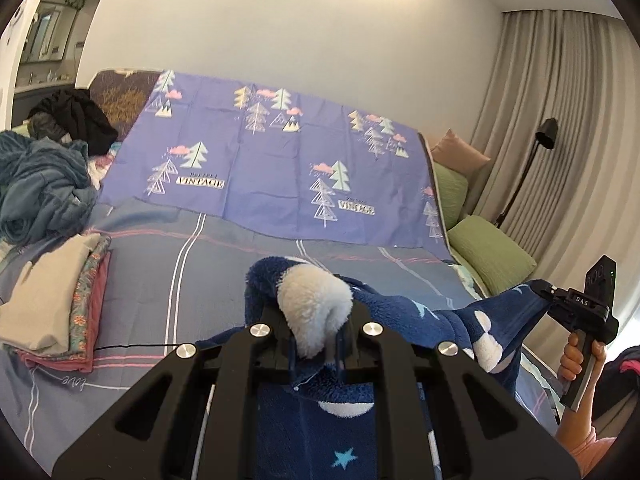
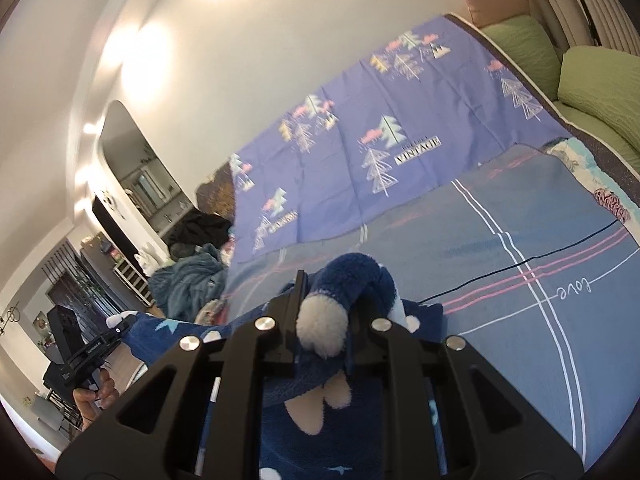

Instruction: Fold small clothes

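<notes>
Above the bed, a navy fleece garment (white patches, a pale star) hangs stretched between both grippers: left gripper pinching one corner, right gripper pinching the other.

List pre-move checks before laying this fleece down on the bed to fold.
1. Left gripper shut on the blue fleece garment: ok.
2. Right gripper shut on it: ok.
3. Fleece taut between grippers: ok, slight sag.
4. Bare striped sheet ahead for landing: ok.
5. Folded stack clear of the drop zone: ok, off to the left.
6. Hanging lower hem untwisted: cannot tell.
</notes>
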A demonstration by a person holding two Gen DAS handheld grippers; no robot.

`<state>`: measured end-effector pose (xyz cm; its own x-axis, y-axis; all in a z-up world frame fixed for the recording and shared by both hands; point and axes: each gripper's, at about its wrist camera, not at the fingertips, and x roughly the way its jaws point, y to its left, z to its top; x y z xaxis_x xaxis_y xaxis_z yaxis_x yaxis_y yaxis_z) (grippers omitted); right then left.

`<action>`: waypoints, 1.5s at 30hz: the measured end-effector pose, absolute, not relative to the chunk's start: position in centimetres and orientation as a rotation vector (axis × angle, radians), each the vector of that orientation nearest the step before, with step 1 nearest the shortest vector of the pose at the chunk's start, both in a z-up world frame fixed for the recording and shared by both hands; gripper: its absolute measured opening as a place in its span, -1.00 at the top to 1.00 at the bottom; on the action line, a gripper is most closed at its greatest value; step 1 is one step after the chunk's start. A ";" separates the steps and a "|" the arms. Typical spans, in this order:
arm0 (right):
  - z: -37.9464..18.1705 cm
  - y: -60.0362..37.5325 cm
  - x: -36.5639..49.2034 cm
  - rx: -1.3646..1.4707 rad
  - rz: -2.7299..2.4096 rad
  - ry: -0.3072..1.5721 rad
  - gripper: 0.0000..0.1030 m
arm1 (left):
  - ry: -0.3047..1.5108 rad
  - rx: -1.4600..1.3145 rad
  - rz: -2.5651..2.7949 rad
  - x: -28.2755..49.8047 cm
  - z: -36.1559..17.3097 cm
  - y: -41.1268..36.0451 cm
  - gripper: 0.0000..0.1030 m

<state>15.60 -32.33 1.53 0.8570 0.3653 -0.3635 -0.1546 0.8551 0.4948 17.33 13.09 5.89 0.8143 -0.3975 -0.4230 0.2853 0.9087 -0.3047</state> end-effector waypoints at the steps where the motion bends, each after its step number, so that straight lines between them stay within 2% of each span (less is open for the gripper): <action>1: 1.2 -32.3 16.6 0.469 0.280 0.480 0.69 | 0.491 -0.252 -0.353 18.3 5.5 13.1 0.74; 9: -6.0 -33.5 25.7 0.509 0.168 0.696 0.69 | 0.664 -0.303 -0.302 27.0 -1.3 13.3 0.74; 13: -10.1 -33.6 28.0 0.506 0.143 0.811 0.66 | 0.794 -0.348 -0.266 30.5 -6.3 13.7 0.71; 15: -10.4 -33.7 27.9 0.516 0.155 0.818 0.65 | 0.823 -0.369 -0.275 30.9 -7.7 13.8 0.69; 17: -9.9 -33.9 27.5 0.533 0.176 0.804 0.53 | 0.802 -0.375 -0.292 30.5 -7.5 13.9 0.60; 19: -8.9 -33.8 26.7 0.535 0.185 0.772 0.17 | 0.779 -0.381 -0.309 30.1 -6.9 14.1 0.36; 24: -6.5 -32.0 24.4 0.472 0.219 0.737 0.06 | 0.720 -0.374 -0.334 27.5 -4.6 13.6 0.03; 34: -5.2 -25.7 20.7 0.232 0.390 0.793 -0.03 | 0.714 -0.241 -0.443 22.7 -2.5 11.0 -0.01; 41: -8.3 -22.4 23.2 0.142 0.401 0.920 -0.10 | 0.887 -0.101 -0.516 25.4 -6.0 6.1 -0.01; 45: -8.1 -21.7 26.2 0.142 0.359 0.897 -0.10 | 0.875 -0.050 -0.490 28.4 -6.1 4.0 -0.01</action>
<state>26.16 -21.73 -8.14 0.5697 0.3628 -0.7375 -0.2457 0.9314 0.2685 28.39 4.02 -6.11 0.5381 -0.4317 -0.7239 0.3918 0.8886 -0.2387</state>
